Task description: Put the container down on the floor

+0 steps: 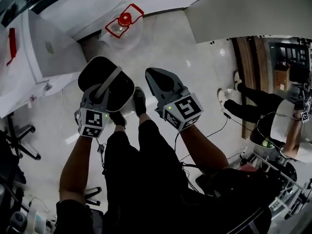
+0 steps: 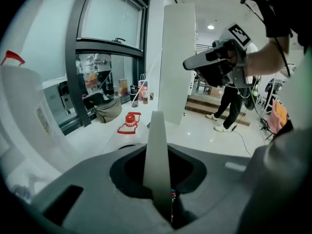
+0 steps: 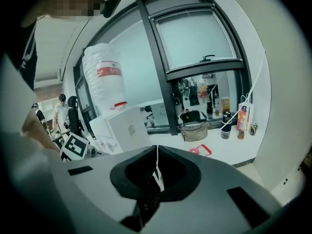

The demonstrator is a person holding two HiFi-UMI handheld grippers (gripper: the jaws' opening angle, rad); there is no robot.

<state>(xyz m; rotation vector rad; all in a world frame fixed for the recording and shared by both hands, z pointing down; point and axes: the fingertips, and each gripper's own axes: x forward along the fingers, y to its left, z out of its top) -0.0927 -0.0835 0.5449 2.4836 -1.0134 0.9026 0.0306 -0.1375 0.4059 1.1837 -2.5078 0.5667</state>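
- Left hand-held gripper (image 1: 106, 86): jaws drawn in on a pale flat strip, taken for the rim of the container (image 2: 157, 150). Strip lying along the jaws' own line, broad face toward the camera.
- Right hand-held gripper (image 1: 166, 86): jaws pinched on a thin white edge, seen edge-on. Judged part of the same container.
- Container: carried between both hand-held grippers, off the floor. Body barely visible, probably clear. Long axis not to be told.
- Relation for the coming move: floor (image 1: 200, 77) straight below. Both hand-held grippers side by side at like height, neither plainly nearer. Calls for an even lowering by both hands.
- Shoes (image 1: 139, 101): just beneath the hand-held grippers, near the likely landing spot. Some risk of setting down on the toes.
- Floor: pale, glossy, bare ahead of the shoes.
- Clear jug with red cap (image 1: 125, 19): farther ahead on the floor, well apart.
- White cabinet (image 1: 46, 52) at left.
- Cables (image 1: 214, 130) and a second person (image 1: 258, 104) at right.
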